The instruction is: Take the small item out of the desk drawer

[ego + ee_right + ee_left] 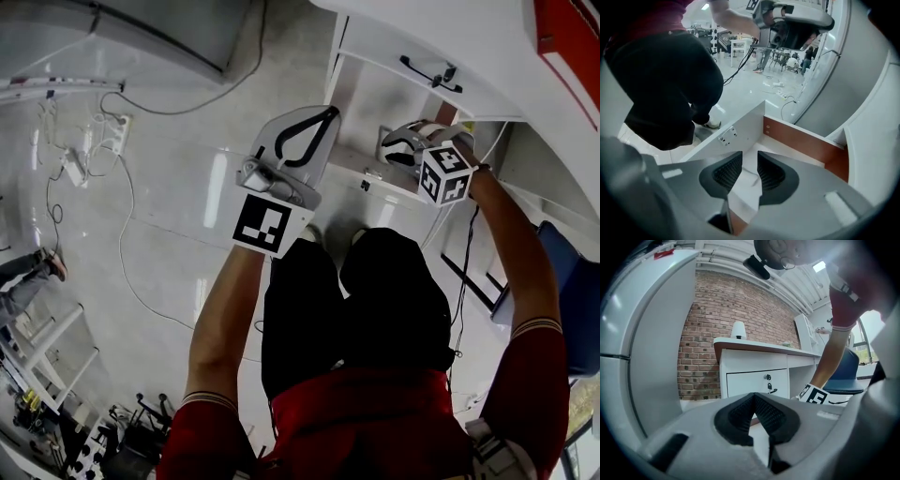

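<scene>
The desk drawer (367,176) is pulled out below the white desktop; its white floor and brown side wall (801,140) show in the right gripper view. My right gripper (394,142) hangs over the drawer, its jaws (749,161) open with a narrow gap and nothing pressed between the pads. Through that gap a faint pale shape (751,180) lies on the drawer floor; I cannot tell what it is. My left gripper (328,114) is held left of the drawer above the floor, shut and empty, its pads meeting at the tips (753,397).
Above the open drawer is a shut drawer with a black handle (431,73). A blue chair (574,300) stands at the right. Cables and a power strip (75,164) lie on the floor at the left. A tall grey cabinet (647,333) stands beside the brick wall (736,301).
</scene>
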`<state>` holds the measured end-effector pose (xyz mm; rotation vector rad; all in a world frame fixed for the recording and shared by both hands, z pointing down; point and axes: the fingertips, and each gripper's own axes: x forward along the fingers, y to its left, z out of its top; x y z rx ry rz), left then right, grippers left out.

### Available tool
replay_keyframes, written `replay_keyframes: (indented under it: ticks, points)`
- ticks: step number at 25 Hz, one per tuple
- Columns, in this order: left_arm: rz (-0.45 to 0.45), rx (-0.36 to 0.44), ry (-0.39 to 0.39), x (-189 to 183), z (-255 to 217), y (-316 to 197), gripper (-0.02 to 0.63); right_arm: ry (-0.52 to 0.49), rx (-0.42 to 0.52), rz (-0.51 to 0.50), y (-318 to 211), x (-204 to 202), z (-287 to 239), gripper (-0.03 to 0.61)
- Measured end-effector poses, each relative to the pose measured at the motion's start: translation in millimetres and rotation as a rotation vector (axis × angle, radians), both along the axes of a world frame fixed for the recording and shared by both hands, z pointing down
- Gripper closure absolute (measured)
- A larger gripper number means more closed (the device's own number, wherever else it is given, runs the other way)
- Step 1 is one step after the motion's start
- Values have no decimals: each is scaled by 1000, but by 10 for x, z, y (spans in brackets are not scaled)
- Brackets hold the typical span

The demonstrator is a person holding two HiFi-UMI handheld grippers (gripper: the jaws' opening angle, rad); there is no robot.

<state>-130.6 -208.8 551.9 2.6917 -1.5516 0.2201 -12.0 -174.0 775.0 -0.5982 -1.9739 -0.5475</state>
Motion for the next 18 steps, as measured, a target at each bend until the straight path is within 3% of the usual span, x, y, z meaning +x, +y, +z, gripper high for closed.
replay_keyframes:
  ticks: [10,18]
  points:
    - [-3,-25,-10,-140,195,68,611,174,36,-166,57,163,547,440]
    - [-19,-42,-20,-237,358,145,612,261,66,-242,13,247,872,399]
